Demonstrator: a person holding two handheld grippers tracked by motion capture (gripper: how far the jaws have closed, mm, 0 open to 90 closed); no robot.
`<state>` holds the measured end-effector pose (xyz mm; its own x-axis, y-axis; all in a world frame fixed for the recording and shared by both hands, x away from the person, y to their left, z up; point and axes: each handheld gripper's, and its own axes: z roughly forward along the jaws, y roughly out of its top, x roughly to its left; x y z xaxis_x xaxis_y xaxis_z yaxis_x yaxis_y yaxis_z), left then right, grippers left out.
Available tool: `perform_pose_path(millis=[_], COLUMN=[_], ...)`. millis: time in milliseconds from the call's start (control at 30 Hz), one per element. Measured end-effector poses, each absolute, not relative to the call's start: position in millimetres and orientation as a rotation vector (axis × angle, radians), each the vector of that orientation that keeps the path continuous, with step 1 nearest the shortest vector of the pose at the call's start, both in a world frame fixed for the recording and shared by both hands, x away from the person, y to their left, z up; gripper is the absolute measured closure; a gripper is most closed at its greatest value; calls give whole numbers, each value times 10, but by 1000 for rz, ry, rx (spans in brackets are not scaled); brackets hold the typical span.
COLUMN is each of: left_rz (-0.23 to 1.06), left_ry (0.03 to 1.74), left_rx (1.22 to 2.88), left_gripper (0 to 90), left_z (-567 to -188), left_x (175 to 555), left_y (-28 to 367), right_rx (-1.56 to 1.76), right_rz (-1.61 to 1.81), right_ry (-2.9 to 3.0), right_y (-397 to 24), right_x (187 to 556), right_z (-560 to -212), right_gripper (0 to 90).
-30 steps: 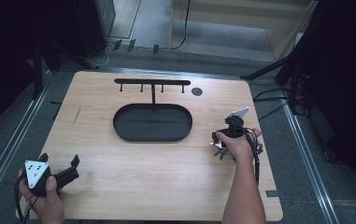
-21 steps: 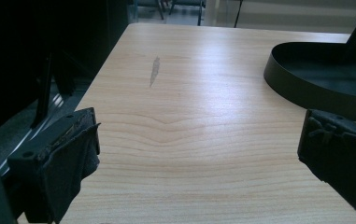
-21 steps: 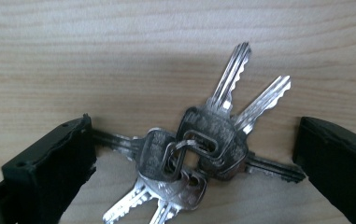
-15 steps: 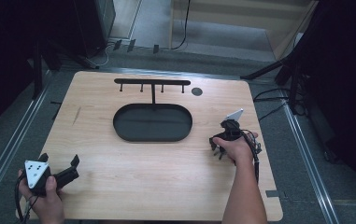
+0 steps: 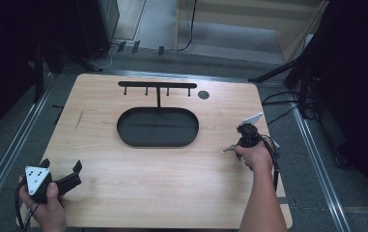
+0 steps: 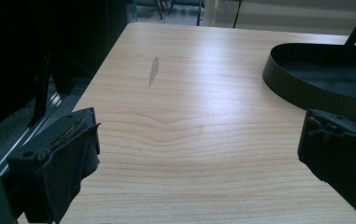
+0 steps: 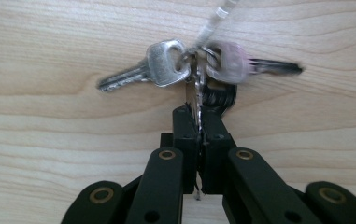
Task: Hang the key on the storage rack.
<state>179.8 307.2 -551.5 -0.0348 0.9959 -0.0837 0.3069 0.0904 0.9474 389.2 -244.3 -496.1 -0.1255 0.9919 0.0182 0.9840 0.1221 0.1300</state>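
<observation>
A bunch of keys [image 7: 162, 64] on a metal ring lies against the wooden table [image 7: 49, 140], one silver key to the left and a blurred one [image 7: 234, 65] to the right. My right gripper [image 7: 198, 114] points down at it; its jaws have just been closing and now stand shut on the key ring, pinched between the pads. In the high view the right gripper [image 5: 243, 141] is at the table's right side with the keys [image 5: 230, 148] poking out to its left. My left gripper [image 5: 62, 165] rests open at the near left corner, and in its own view the left gripper [image 6: 203, 149] holds nothing.
A black oval tray [image 5: 123, 133] sits mid-table, its wall [image 6: 306, 88] ahead of the left gripper. Behind it stands a black rack with hooks [image 5: 157, 84]. A small dark disc [image 5: 203, 94] lies at the back right. A grey smudge [image 6: 153, 71] marks the wood.
The right hand has shifted slightly to the right with its gripper. The left hand and gripper have stayed put.
</observation>
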Motion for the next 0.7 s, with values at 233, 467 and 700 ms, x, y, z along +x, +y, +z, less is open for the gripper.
perform_pose_path(millis=[233,467,700], left_rz=[991,993,990], left_ry=[1494,1495,1495], left_rx=[1355,1357,1355], left_gripper=[0,0,0], left_z=[-5516,-5515,-5515], left_x=[1800,1800,1800], left_y=[3073,3069,3075], right_rx=[1957,1887,1872], right_rz=[171,147,155], right_ry=[2425,2501,2506], right_y=[-2509,-2518,-2462], right_x=[3847,3848,3910], right_z=[-4966,-4809,-4458], right_gripper=[885,889,890])
